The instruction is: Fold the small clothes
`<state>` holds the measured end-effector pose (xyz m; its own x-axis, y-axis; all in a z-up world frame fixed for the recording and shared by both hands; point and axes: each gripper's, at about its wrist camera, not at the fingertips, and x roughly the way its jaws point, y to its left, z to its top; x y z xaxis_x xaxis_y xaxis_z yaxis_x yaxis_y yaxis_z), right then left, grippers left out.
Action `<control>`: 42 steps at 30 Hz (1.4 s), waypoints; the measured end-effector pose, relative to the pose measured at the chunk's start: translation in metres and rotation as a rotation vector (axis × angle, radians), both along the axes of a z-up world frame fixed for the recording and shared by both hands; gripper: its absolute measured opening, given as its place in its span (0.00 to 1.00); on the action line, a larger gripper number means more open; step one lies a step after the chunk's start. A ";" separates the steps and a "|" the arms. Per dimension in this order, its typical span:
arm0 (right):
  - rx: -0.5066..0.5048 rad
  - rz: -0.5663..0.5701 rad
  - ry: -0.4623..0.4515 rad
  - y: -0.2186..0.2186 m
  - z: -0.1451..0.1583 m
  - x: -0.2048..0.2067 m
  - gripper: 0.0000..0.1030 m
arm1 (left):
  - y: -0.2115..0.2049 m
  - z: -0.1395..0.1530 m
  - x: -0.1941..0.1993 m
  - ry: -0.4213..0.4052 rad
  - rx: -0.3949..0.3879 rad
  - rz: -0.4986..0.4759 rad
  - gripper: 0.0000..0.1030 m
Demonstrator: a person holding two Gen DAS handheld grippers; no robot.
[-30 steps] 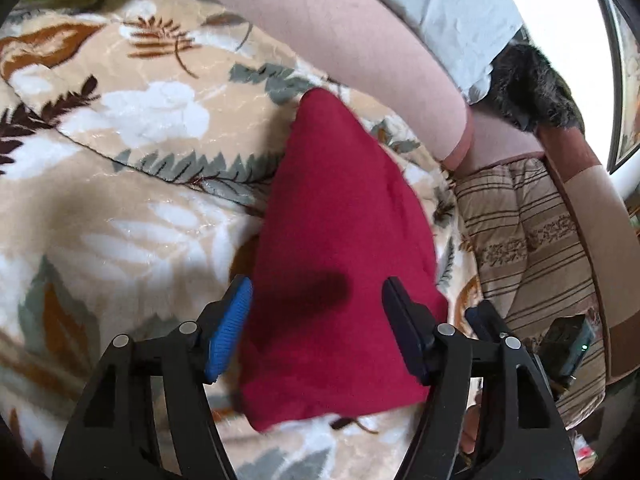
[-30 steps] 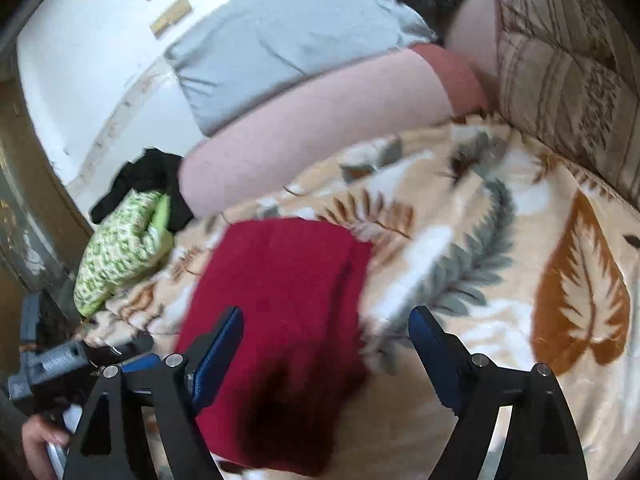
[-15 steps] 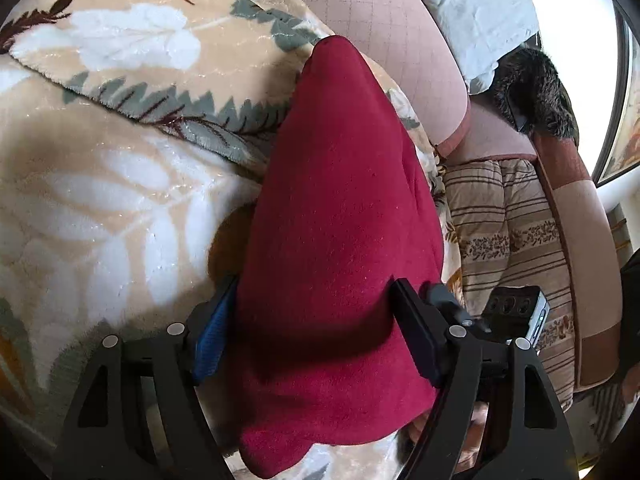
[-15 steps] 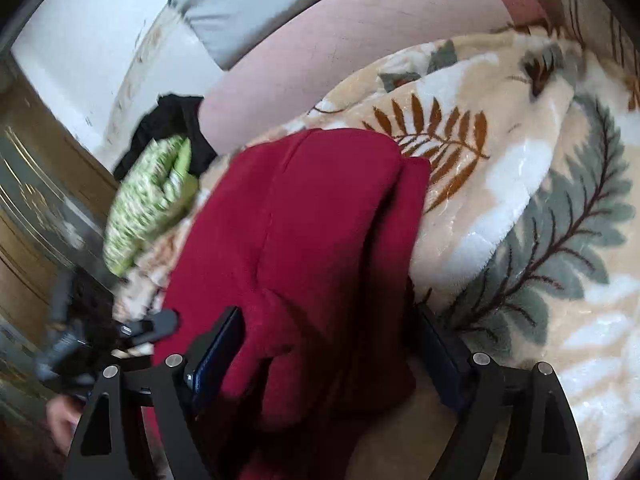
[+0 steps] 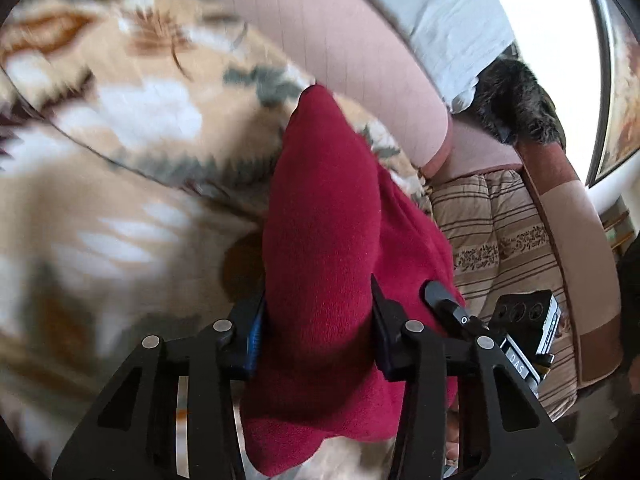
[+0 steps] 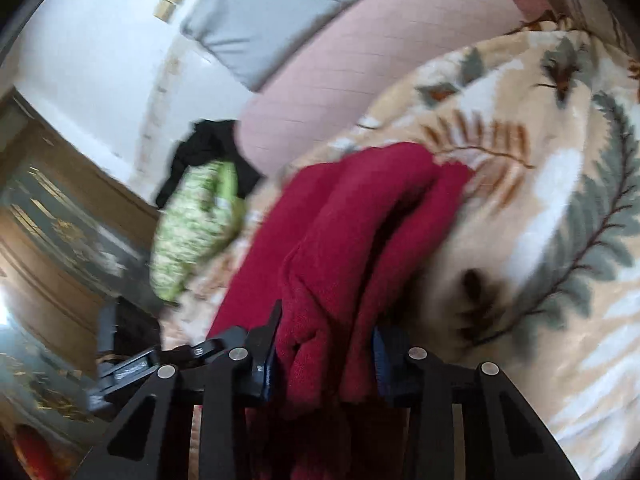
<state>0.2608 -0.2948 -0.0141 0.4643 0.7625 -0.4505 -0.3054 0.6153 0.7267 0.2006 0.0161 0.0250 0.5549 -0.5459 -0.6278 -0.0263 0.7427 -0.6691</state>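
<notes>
Left wrist view, closest in: the left gripper (image 5: pixel 316 312) has its jaws pressed in on both sides of the red garment (image 5: pixel 324 220), a thick bunch of the fleece squeezed between them. The cloth rises away from the fingers in a ridge, its far tip reaching the leaf-print blanket (image 5: pixel 120 160) near the pink bolster (image 5: pixel 340 52). The other gripper's body shows just beside it, to the right.

In the right wrist view the right gripper (image 6: pixel 324 344) is clamped on the same red garment (image 6: pixel 360 220) too, with several folded layers bulging up between the jaws. Beyond it the cloth trails across the leaf-print blanket (image 6: pixel 560 220). Farther off a green patterned bundle (image 6: pixel 192 232) lies by a black cloth (image 6: pixel 208 148), with the pink bolster (image 6: pixel 360 80) and a grey pillow (image 6: pixel 280 12) behind.

My worry is the bite: both claws hold bunched layers rather than one clean edge. If they lift or pull apart, an inner layer could slip free and the fold would sag or come out crooked. The plush blanket might also drag on the trailing end and pull it askew.
</notes>
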 end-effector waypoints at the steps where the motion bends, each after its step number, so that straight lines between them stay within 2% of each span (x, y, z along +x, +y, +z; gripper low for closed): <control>1: 0.021 0.023 -0.005 0.008 0.005 -0.005 0.36 | 0.009 0.008 -0.012 -0.006 0.013 0.010 0.41; 4: 0.062 0.106 -0.012 0.033 0.013 -0.018 0.36 | 0.030 0.020 -0.042 -0.021 0.073 0.040 0.41; 6: 0.030 0.180 -0.022 0.053 0.011 -0.030 0.36 | 0.042 0.014 -0.057 -0.006 0.112 0.060 0.42; 7: 0.000 0.193 -0.016 0.061 0.006 -0.034 0.36 | 0.045 0.006 -0.059 0.020 0.126 0.060 0.44; 9: -0.088 0.201 0.024 0.075 -0.014 -0.037 0.38 | 0.048 -0.026 -0.051 0.134 0.154 0.044 0.52; 10: -0.148 0.190 0.056 0.081 -0.027 -0.035 0.40 | 0.051 -0.040 -0.048 0.164 0.164 0.057 0.56; 11: -0.191 0.173 0.084 0.083 -0.036 -0.034 0.46 | 0.054 -0.047 -0.048 0.161 0.121 0.061 0.57; 12: -0.185 0.159 0.107 0.081 -0.041 -0.034 0.52 | 0.058 -0.049 -0.049 0.161 0.080 0.069 0.57; 13: -0.162 0.135 0.131 0.077 -0.041 -0.034 0.52 | 0.058 -0.046 -0.051 0.163 0.072 0.073 0.57; 15: -0.144 0.101 0.166 0.072 -0.035 -0.036 0.53 | 0.057 -0.034 -0.054 0.148 0.102 0.071 0.57; 18: -0.162 0.026 0.154 0.064 -0.016 -0.048 0.53 | 0.057 -0.011 -0.062 0.083 0.156 0.087 0.57; 19: -0.193 0.003 0.120 0.062 -0.006 -0.052 0.53 | 0.055 -0.004 -0.063 0.055 0.178 0.085 0.56; 21: -0.292 -0.046 -0.023 0.065 0.025 -0.065 0.53 | 0.048 0.020 -0.071 -0.045 0.253 0.094 0.54; 23: -0.435 -0.068 -0.234 0.081 0.057 -0.086 0.53 | 0.038 0.036 -0.074 -0.136 0.322 0.077 0.46; 24: -0.493 -0.063 -0.316 0.090 0.066 -0.095 0.53 | 0.032 0.040 -0.075 -0.163 0.348 0.067 0.45; 25: -0.549 -0.047 -0.386 0.101 0.071 -0.103 0.51 | 0.026 0.039 -0.073 -0.167 0.372 0.051 0.43; 26: -0.593 -0.020 -0.433 0.113 0.073 -0.107 0.39 | 0.021 0.030 -0.068 -0.135 0.388 0.022 0.35; 27: -0.616 0.010 -0.451 0.122 0.072 -0.108 0.27 | 0.016 0.012 -0.061 -0.065 0.393 -0.009 0.31; 28: -0.645 0.035 -0.459 0.133 0.067 -0.108 0.23 | 0.012 -0.008 -0.055 0.013 0.404 -0.036 0.30; 29: -0.672 0.050 -0.453 0.141 0.061 -0.105 0.21 | 0.011 -0.021 -0.054 0.047 0.429 -0.049 0.29; 30: -0.712 0.071 -0.420 0.152 0.048 -0.096 0.20 | 0.005 -0.027 -0.053 0.041 0.470 -0.051 0.29; 31: -0.752 0.095 -0.364 0.158 0.032 -0.087 0.20 | -0.002 -0.027 -0.052 0.022 0.519 -0.054 0.30; 32: -0.786 0.135 -0.268 0.159 0.007 -0.074 0.20 | -0.007 -0.027 -0.051 0.024 0.530 -0.066 0.30; 33: -0.794 0.146 -0.229 0.157 -0.006 -0.069 0.20 | -0.009 -0.028 -0.050 0.027 0.538 -0.067 0.30; 34: -0.768 0.131 -0.245 0.152 -0.011 -0.067 0.21 | -0.010 -0.029 -0.048 0.025 0.548 -0.063 0.30; 37: -0.706 0.127 -0.197 0.142 -0.009 -0.061 0.21 | -0.009 -0.029 -0.046 0.034 0.536 -0.058 0.30; 42: -0.764 0.129 -0.245 0.149 -0.010 -0.069 0.23 | -0.012 -0.027 -0.049 0.031 0.551 -0.063 0.30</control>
<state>0.1922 -0.1454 -0.0240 0.5471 0.3397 -0.7651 -0.5039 0.8635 0.0231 0.1512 0.0042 -0.0017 0.5086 -0.1636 -0.8453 0.0158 0.9834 -0.1808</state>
